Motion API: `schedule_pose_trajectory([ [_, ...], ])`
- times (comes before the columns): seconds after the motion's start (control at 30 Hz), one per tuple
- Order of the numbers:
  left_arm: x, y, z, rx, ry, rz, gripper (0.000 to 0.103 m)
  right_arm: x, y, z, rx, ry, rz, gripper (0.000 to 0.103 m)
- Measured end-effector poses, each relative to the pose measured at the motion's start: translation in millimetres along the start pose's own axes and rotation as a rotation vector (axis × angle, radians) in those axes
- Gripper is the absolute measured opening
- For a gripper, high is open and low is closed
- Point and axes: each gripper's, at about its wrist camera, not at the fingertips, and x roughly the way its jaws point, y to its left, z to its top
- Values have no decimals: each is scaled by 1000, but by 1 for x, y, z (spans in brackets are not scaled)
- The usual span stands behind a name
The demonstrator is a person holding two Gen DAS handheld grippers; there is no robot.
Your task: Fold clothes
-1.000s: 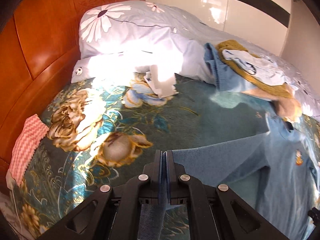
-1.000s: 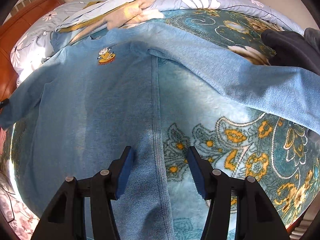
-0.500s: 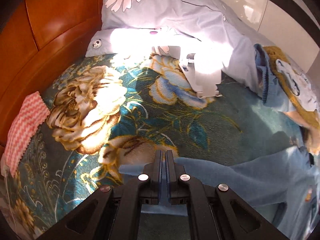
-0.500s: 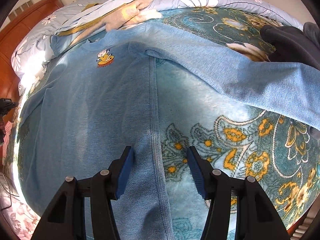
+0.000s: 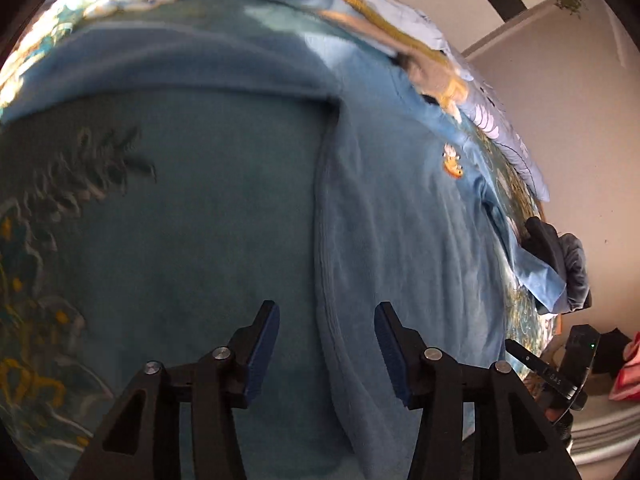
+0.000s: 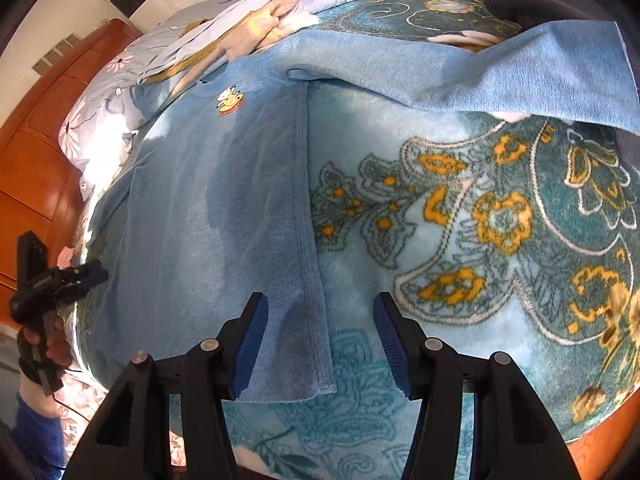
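Observation:
A light blue long-sleeved shirt with a small orange cartoon patch lies face up on the bed, both sleeves spread out; it also shows in the left wrist view. My left gripper is open and empty, low over the shirt's left side seam. My right gripper is open and empty, straddling the shirt's right side seam near the hem corner. The left gripper also shows in the right wrist view, at the shirt's far edge.
The bed has a teal floral blanket. A pile of clothes and flowered bedding lie beyond the collar. A dark garment sits under the right sleeve end. The wooden headboard stands at the left.
My left gripper has let go of the left sleeve, opened, and swung round to the shirt's left side seam. My right gripper stays open and has drawn back toward the hem.

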Motion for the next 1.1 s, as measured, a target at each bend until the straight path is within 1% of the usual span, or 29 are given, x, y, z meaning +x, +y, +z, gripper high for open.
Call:
schedule_pose_trajectory([
  [0.07, 12, -5, -17, -31, 24, -20, 54, -2, -1, -5, 9, -6, 30, 56],
  [0.13, 17, -13, -24, -41, 65, -66, 54, -3, -2, -9, 29, -11, 71, 56],
  [0.2, 24, -20, -31, -44, 102, -92, 54, -2, -4, -13, 51, -13, 116, 55],
  [0.23, 28, -24, -35, -45, 120, -104, 54, -1, -4, -15, 60, -13, 136, 53],
  [0.3, 31, -27, -38, -55, 124, -109, 54, 0, -5, -17, 79, -17, 169, 47],
  [0.33, 32, -28, -39, -61, 123, -110, 54, -1, -6, -18, 88, -19, 184, 43],
  [0.37, 33, -30, -40, -66, 123, -111, 54, -2, -9, -20, 99, -23, 196, 36],
  [0.4, 34, -31, -42, -72, 122, -112, 52, -2, -12, -21, 113, -26, 208, 32],
  [0.47, 36, -34, -44, -83, 121, -115, 51, -1, -22, -23, 173, -33, 226, 16],
  [0.5, 38, -35, -46, -88, 121, -116, 47, 1, -28, -25, 210, -33, 238, 12],
  [0.53, 39, -36, -47, -94, 120, -117, 43, 2, -33, -25, 244, -33, 253, 11],
  [0.57, 40, -38, -48, -99, 120, -118, 34, 3, -35, -25, 262, -34, 275, 11],
  [0.6, 41, -39, -50, -102, 120, -113, 27, 4, -33, -24, 262, -35, 289, 11],
  [0.63, 42, -38, -52, -102, 117, -104, 22, 5, -31, -23, 256, -32, 297, 11],
  [0.67, 42, -38, -54, -107, 112, -94, 13, 7, -29, -22, 256, -26, 297, 11],
  [0.7, 43, -38, -54, -113, 106, -83, 9, 9, -27, -21, 256, -22, 299, 11],
  [0.77, 43, -39, -56, -124, 94, -64, 5, 10, -26, -19, 261, -22, 304, 10],
  [0.83, 37, -37, -56, -116, 80, -55, 4, 6, -23, -18, 244, -31, 271, 6],
  [0.9, 33, -42, -58, -99, 69, -51, 3, -3, -22, -18, 217, -53, 237, 5],
  [1.0, 25, -43, -65, -90, 74, -68, 3, -20, -23, -18, 183, -90, 192, 4],
  [1.1, 31, -42, -72, -62, 91, -32, 3, -17, -23, -20, 161, -74, 141, 4],
])
